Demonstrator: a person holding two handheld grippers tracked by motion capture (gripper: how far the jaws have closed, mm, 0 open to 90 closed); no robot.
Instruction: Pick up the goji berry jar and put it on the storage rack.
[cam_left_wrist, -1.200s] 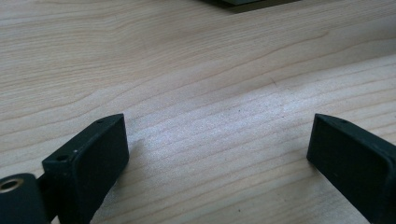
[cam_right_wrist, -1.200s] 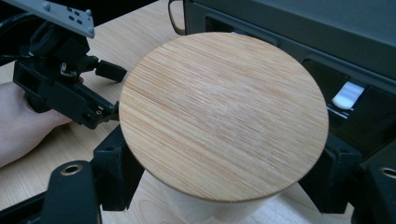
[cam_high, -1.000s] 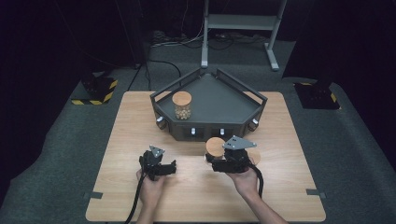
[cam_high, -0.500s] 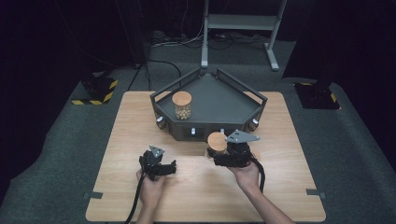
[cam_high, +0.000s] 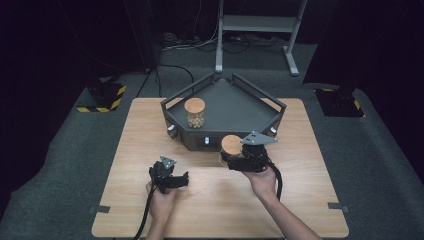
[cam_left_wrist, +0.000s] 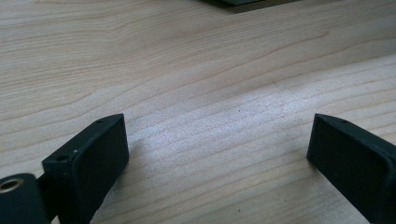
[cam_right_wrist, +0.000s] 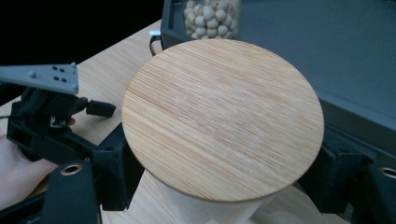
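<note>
Right claw (cam_high: 234, 159) grips the round wooden-lidded glass jar (cam_high: 230, 146); keep it level, steering toward twelve o'clock. Left claw (cam_high: 181, 178) gapes wide.

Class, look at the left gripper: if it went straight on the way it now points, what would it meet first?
The left gripper, jaws open, points roughly toward the right gripper and its lidded jar. Its own view shows bare table ahead, with a dark tray edge beyond. It would probably meet the jar or right gripper first, though depth is unclear.
</note>
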